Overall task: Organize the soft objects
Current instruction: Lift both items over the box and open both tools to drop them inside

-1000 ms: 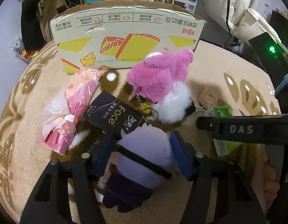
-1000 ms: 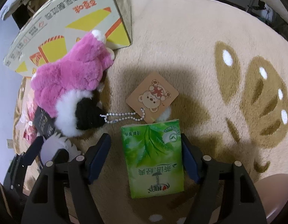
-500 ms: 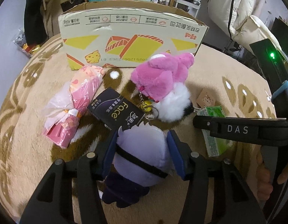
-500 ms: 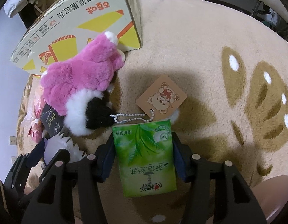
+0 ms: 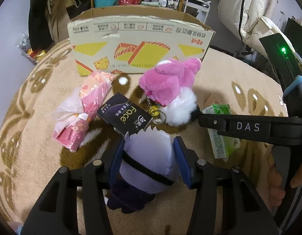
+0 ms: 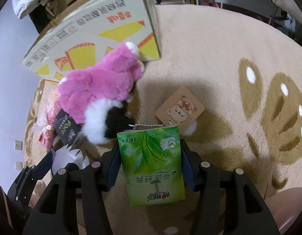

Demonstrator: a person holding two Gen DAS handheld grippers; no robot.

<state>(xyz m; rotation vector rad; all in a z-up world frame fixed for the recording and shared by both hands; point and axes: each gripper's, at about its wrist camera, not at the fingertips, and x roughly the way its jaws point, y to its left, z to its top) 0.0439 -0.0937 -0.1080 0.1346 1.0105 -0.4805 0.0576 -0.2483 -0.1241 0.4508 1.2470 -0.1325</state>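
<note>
A pale purple plush [image 5: 147, 156] with a dark body lies on the beige rug. My left gripper [image 5: 149, 143] has its blue pads against both sides of it and its jaws are closing. A green tissue pack [image 6: 153, 166] sits between the pads of my right gripper [image 6: 150, 146], which press on its two long edges. The left wrist view shows that same tissue pack [image 5: 221, 143] under the right gripper's black body. A pink and white plush [image 5: 168, 84] with a keychain lies just beyond both grippers. An open cardboard box [image 5: 141, 45] stands behind it.
A black "face" tissue pack [image 5: 124, 117] and a pink wrapped bundle [image 5: 82, 109] lie left of the pink plush. A brown bear tag [image 6: 179, 107] on a bead chain lies beside the green pack. The patterned rug [image 6: 219, 54] stretches to the right. Furniture and clutter stand behind the box.
The right gripper's jaws went from wide apart to pressing on the green pack. The left gripper's jaws narrowed onto the purple plush. Neither hand has shifted much.
</note>
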